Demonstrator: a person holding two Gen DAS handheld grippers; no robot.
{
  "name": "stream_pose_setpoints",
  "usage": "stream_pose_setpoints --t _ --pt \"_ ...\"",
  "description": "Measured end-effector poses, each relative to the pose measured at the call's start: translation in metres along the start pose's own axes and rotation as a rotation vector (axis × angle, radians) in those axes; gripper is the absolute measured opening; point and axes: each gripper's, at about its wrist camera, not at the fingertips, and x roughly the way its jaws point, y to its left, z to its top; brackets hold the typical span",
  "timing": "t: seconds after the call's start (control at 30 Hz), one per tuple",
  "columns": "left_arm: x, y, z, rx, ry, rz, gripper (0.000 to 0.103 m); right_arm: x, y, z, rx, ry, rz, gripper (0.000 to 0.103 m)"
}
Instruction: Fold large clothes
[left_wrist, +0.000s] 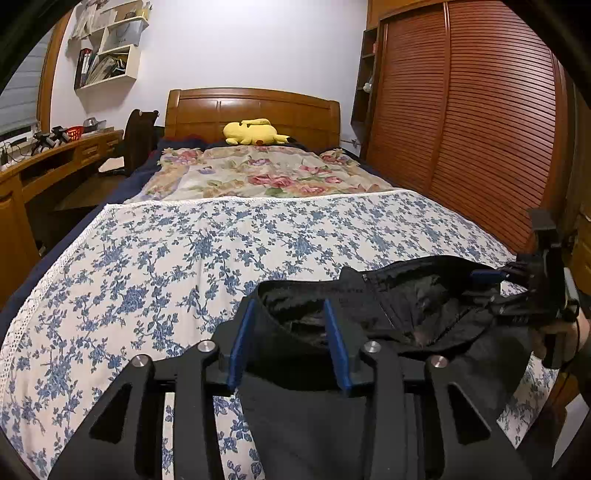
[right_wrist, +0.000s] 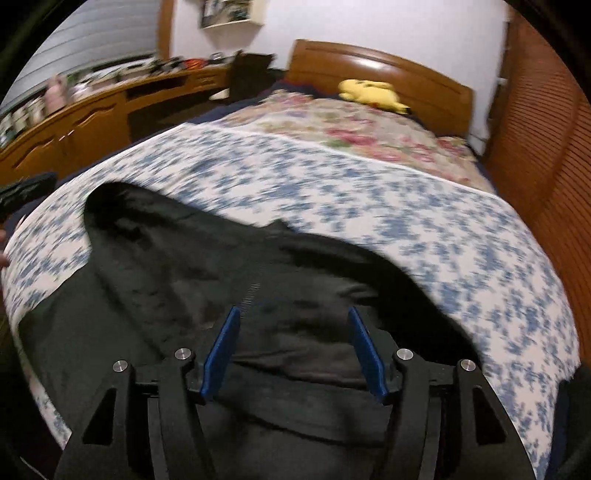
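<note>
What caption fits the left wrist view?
Left gripper open over black garment on floral bed cover.

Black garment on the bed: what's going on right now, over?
Left gripper open, right gripper open, neither clamping. Black garment loose and rumpled on the blue floral bedspread. Nothing in the way.

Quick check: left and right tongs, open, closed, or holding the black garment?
Left tongs: open, black garment between the pads, not gripped.
Right tongs: open over the garment, holding nothing.
</note>
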Motion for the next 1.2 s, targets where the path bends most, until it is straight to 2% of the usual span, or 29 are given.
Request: stream_pose_setpoints --t 0.13,0.2,0.43,0.53,0.73,0.8,0.87,0.9,1.0,1.2 --pt "-0.003 0.007 -0.007 -0.003 0.006 0.005 0.049 0.005 0.019 0.004 -0.032 0.012 0.075 0.063" --pt "-0.004 0.011 -0.01 -0.01 0.007 0.01 0.058 0.005 0.031 0.006 -0.052 0.01 0.109 0.063" --pt "-0.005 0.027 -0.018 -0.035 0.016 0.03 0.062 0.008 0.052 0.005 -0.117 0.029 0.2 0.063" --pt "-0.005 0.029 -0.019 -0.036 0.019 0.035 0.063 0.02 0.053 0.004 -0.15 0.061 0.189 0.063" --pt "-0.005 0.029 -0.02 -0.036 0.018 0.037 0.065 0.056 0.037 0.007 -0.177 0.144 0.088 0.062" --pt "-0.004 0.028 -0.021 -0.034 0.019 0.037 0.065 0.071 0.029 0.014 -0.197 0.149 0.073 0.031" --pt "-0.004 0.028 -0.021 -0.034 0.019 0.043 0.065 0.088 0.024 0.023 -0.201 0.171 0.066 0.013" --pt "-0.005 0.029 -0.021 -0.035 0.017 0.047 0.065 0.096 0.019 0.029 -0.191 0.174 0.062 0.008" --pt "-0.004 0.031 -0.021 -0.038 0.019 0.051 0.065 0.114 0.018 0.047 -0.204 0.156 0.018 0.004" --pt "-0.002 0.033 -0.022 -0.044 0.024 0.059 0.065 0.148 0.032 0.081 -0.231 0.125 -0.045 0.004"
